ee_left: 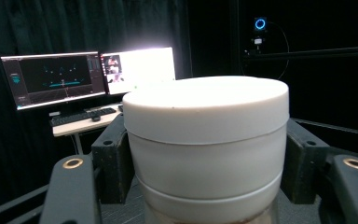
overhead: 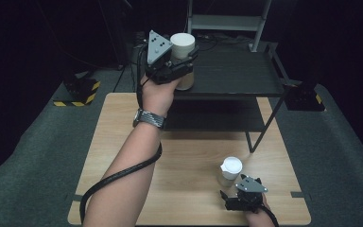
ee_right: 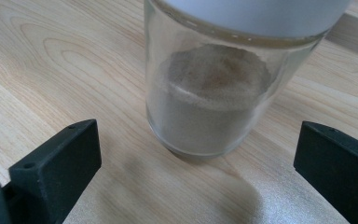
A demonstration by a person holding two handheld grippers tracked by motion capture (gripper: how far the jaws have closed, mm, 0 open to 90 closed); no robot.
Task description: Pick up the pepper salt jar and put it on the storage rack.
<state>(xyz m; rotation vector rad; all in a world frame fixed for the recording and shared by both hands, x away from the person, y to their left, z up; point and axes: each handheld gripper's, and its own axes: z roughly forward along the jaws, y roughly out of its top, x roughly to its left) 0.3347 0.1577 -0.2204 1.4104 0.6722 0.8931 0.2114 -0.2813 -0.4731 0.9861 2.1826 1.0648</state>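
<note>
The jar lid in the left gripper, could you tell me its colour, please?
White, clearest in the left gripper view.

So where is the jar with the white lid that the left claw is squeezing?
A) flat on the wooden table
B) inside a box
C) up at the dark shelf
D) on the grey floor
C: in the high view the left claw is shut on the white-lidded jar up at the dark shelf, well above the wooden table.

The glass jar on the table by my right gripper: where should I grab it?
Grip the glass jar on its straight glass wall below the white lid, coming level from the near side. It stands upright on the wooden table, and the right gripper faces it with jaws already wide.
</note>
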